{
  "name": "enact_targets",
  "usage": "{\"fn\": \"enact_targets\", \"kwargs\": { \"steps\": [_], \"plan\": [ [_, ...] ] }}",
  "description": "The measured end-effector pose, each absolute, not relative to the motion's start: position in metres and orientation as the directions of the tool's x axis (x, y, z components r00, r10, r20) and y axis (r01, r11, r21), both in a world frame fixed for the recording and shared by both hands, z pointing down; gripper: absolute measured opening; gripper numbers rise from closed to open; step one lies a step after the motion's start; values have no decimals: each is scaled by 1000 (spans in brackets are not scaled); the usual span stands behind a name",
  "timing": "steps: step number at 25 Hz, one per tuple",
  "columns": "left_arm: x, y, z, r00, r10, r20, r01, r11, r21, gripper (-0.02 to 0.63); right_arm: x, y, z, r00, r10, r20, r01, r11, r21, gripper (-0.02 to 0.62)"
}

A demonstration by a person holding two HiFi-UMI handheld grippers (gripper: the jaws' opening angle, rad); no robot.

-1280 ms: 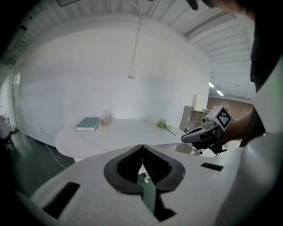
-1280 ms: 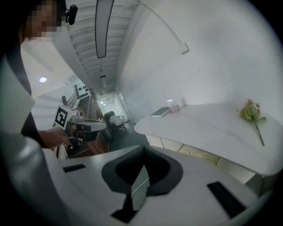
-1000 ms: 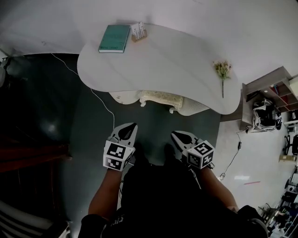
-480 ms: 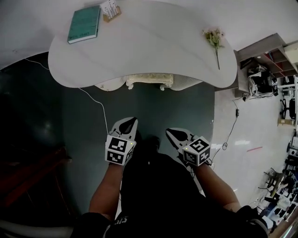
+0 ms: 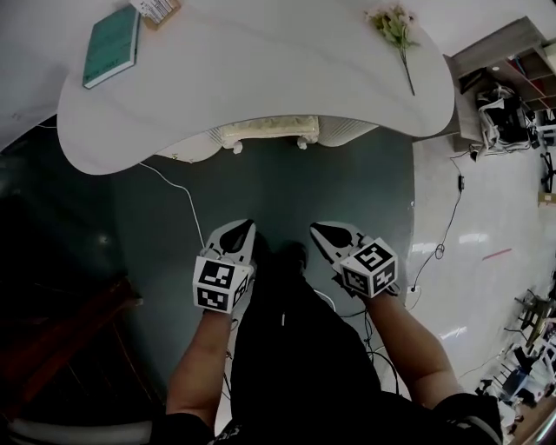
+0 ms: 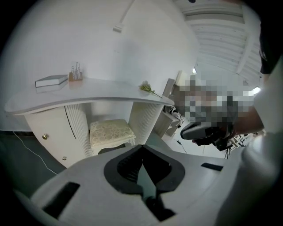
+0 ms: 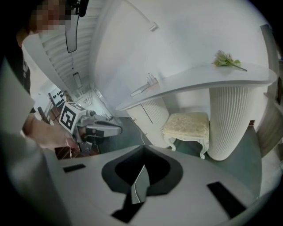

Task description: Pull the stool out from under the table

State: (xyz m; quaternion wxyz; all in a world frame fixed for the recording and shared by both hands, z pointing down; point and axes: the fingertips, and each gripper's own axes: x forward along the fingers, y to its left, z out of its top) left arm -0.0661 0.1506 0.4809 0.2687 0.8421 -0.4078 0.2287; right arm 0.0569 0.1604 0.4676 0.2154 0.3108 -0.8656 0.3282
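**A:** Head view first. Where's the stool (image 5: pixel 265 130)?

**B:** There's one stool, tucked under the white table (image 5: pixel 261 78). Only its cream front edge and two front legs poke out. Its long axis runs across the picture, along the table's near edge.

**A:** And the tongs?

**B:** Two of them. The left gripper (image 5: pixel 242 229) and the right gripper (image 5: pixel 323 232) hang side by side over the dark floor. Their tips are aimed towards the stool and are well apart from it. On the tabletop are one green book (image 5: pixel 111 48) and one flower sprig (image 5: pixel 395 24).

**A:** Left gripper view?

**B:** Its jaws are pressed together with nothing between them. Beyond them the stool (image 6: pixel 111 131) stands upright in the knee space, between one cabinet (image 6: pixel 48 128) and one fluted column (image 6: pixel 143 117). Its padded seat is level.

**A:** Right gripper view?

**B:** Those jaws are closed too, and empty. The stool (image 7: pixel 186 126) sits just beside the fluted column (image 7: pixel 230 121) with two curved legs showing. The seat's long side lies along the table's front. The left gripper (image 7: pixel 99 129) shows at the picture's left.
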Motion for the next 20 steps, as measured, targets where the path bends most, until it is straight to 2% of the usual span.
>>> {"fn": "enact_targets", "kwargs": {
  "steps": [6,12,20],
  "plan": [
    [-50,137,550,565,-551,614,-804,-533,262,8,83,141,539,-706,-383,595,-678,606,-415,6],
    [-51,120,639,554,-548,627,-806,-542,238,8,73,116,617,-723,-329,608,-627,682,-377,6],
    [-44,94,747,570,-543,617,-792,-565,234,8,88,68,725,-717,-366,594,-659,635,-405,6]
  ]
}}
